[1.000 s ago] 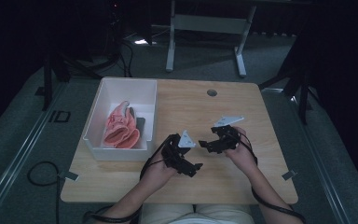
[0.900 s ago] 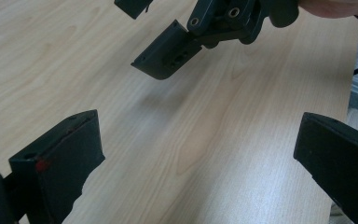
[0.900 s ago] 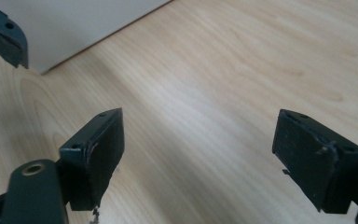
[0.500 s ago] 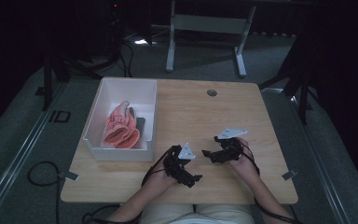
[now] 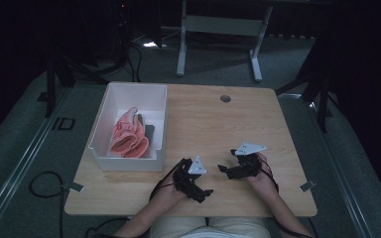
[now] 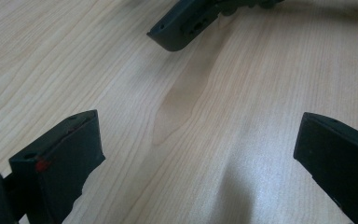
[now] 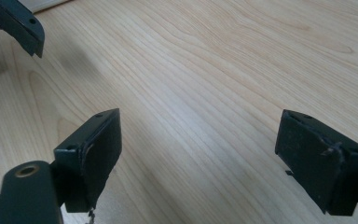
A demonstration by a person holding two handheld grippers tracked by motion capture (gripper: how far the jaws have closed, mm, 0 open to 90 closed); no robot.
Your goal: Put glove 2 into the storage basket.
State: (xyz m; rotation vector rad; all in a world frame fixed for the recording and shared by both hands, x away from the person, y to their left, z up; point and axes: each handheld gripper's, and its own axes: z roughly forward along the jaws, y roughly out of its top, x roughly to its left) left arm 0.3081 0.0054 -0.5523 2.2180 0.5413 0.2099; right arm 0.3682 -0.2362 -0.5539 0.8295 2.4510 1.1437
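On the near part of the wooden table (image 5: 238, 124), the left gripper (image 5: 202, 193) and the right gripper (image 5: 224, 170) are side by side, close to each other, and both have their jaws wide apart with nothing between them, only bare wood. Well apart from them, at the left side of the table, stands a white bin (image 5: 110, 106), and inside it lies a crumpled pink-orange glove (image 5: 128, 138), soft and folded, beside a darker grey item that I cannot identify.
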